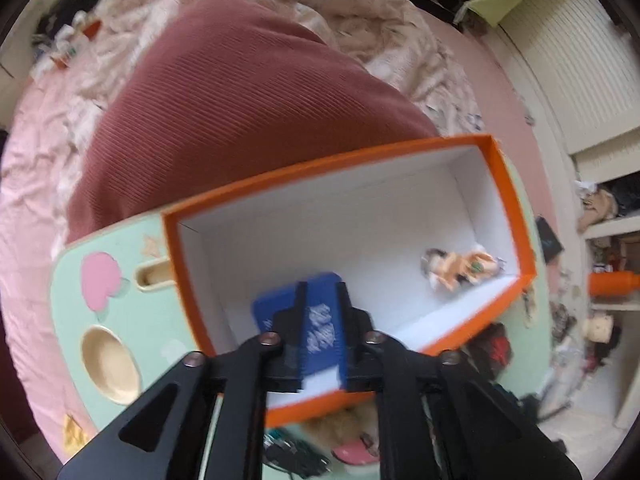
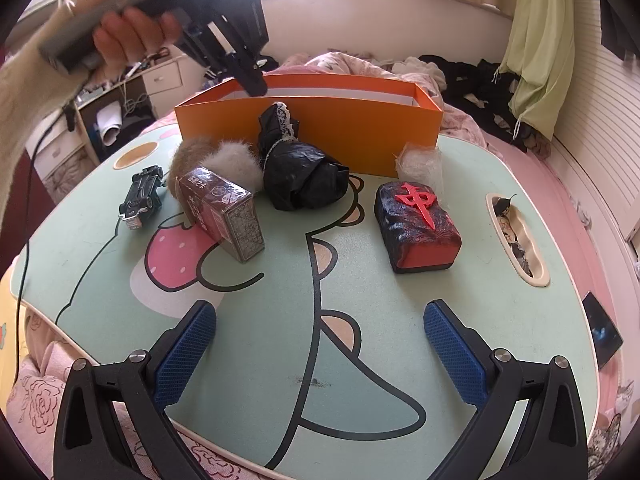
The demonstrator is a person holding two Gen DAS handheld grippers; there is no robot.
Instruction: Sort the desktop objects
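Note:
An orange box [image 1: 332, 160] with a white inside stands at the back of the mint cartoon lap table [image 2: 280, 320]. My left gripper [image 1: 320, 288] points down into the box's left end, blue pads shut together with nothing seen between them; a hand holds the left gripper [image 2: 256, 84] over the rim. A small orange-and-white figure [image 1: 460, 270] lies in the box's right end. In front of the box [image 2: 320, 128] are a toy car [image 2: 142, 196], a brown carton [image 2: 224, 210], a fur ball [image 2: 216, 160], a black bag bundle [image 2: 300, 176], a wrapped white item [image 2: 418, 166] and a mahjong-tile block [image 2: 416, 228]. My right gripper [image 2: 320, 320] is open and empty near the front edge.
The table rests on a bed with pink sheets and a maroon pillow [image 1: 248, 92] behind the box. The table has a round cup recess [image 1: 110, 364] and a slot [image 2: 516, 236] holding small bits. A phone [image 2: 602, 332] lies on the bed at right.

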